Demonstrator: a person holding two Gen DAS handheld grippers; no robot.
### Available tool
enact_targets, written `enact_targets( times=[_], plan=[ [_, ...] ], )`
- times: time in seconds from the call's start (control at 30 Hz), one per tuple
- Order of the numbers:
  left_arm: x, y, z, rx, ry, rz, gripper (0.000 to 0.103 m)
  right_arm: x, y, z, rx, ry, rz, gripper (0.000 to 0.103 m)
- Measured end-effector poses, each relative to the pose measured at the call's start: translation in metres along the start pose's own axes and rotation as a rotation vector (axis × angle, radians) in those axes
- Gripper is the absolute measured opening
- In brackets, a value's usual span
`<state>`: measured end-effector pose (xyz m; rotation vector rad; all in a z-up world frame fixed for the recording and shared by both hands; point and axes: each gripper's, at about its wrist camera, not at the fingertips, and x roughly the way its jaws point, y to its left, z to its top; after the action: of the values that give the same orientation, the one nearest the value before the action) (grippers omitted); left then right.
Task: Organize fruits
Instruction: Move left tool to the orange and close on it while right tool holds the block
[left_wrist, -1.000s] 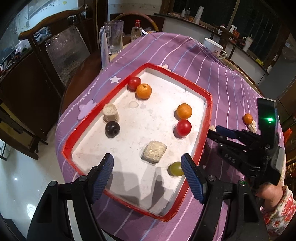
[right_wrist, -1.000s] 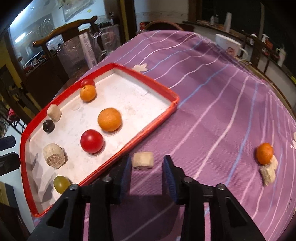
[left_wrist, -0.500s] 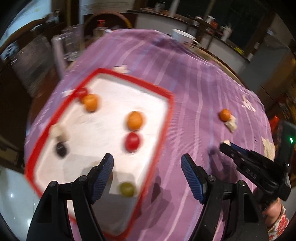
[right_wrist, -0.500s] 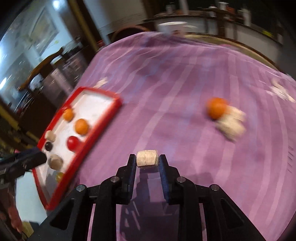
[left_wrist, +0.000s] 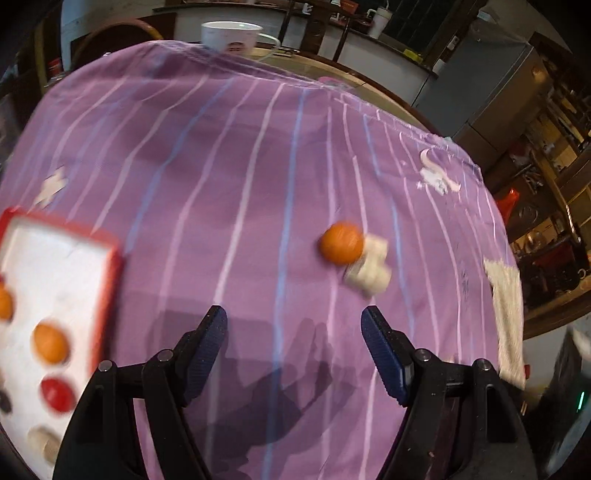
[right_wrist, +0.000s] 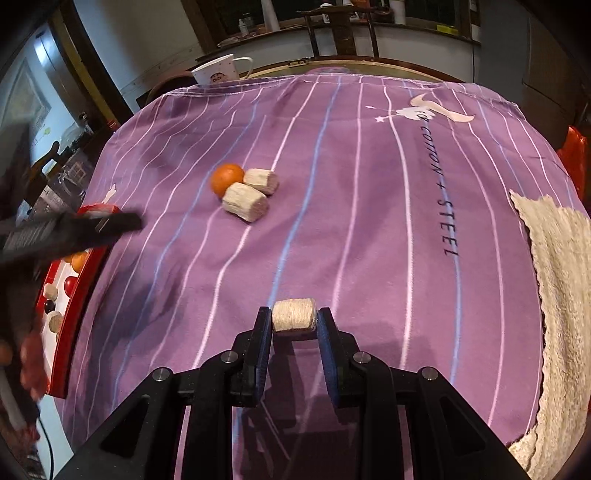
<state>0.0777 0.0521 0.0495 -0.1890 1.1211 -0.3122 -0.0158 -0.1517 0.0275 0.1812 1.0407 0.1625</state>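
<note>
My right gripper (right_wrist: 294, 320) is shut on a pale beige cylinder (right_wrist: 294, 319), holding it just above the purple striped cloth (right_wrist: 369, 221). Further off in that view an orange (right_wrist: 226, 178) lies against two more beige cylinders (right_wrist: 245, 202). In the left wrist view my left gripper (left_wrist: 294, 334) stands open over bare cloth, with the same orange (left_wrist: 340, 242) and a beige piece (left_wrist: 369, 275) ahead to the right. The red-rimmed white tray (left_wrist: 110, 280) sits at the left edge with an orange (left_wrist: 50, 342) and a red fruit (left_wrist: 56, 393) in it.
A white mug (right_wrist: 221, 70) stands at the table's far edge. A cream knitted cloth (right_wrist: 561, 295) lies along the right side. The left gripper's dark arm (right_wrist: 70, 229) reaches in above the tray (right_wrist: 79, 284) in the right wrist view. Chairs and shelves surround the table.
My right gripper closed on the beige cylinder beside the tray, lifted it and swung right over the cloth. My left gripper left the tray and moved right, still open.
</note>
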Motion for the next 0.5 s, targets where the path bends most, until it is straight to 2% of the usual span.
enact_targets(
  times=[0.13,0.23,0.27,0.3,0.4,0.47,0.5],
  plan=[
    [0.028,-0.012,0.029,-0.008,0.001,-0.042,0.074,0.002,-0.005,-0.002,0.008,0.006,0.013,0.027],
    [0.057,-0.014,0.042,-0.004,0.054,-0.037,0.074,0.004,-0.003,-0.002,0.003,0.009,0.021,0.027],
    [0.062,-0.012,0.042,-0.01,0.071,-0.03,0.071,0.004,-0.003,-0.003,0.0,0.01,0.025,0.027],
    [0.061,-0.009,0.042,-0.01,0.049,-0.03,0.072,0.004,-0.003,-0.003,-0.003,0.011,0.028,0.027],
    [0.052,0.003,0.028,-0.028,0.083,-0.033,0.07,0.003,-0.006,-0.005,-0.003,0.011,0.032,0.027],
    [0.041,0.009,0.012,-0.015,0.092,0.001,0.065,0.002,-0.012,-0.006,0.015,0.012,0.039,0.027],
    [0.034,0.014,0.0,0.008,0.095,0.05,0.061,0.002,-0.015,-0.005,0.023,0.011,0.041,0.027]
  ],
)
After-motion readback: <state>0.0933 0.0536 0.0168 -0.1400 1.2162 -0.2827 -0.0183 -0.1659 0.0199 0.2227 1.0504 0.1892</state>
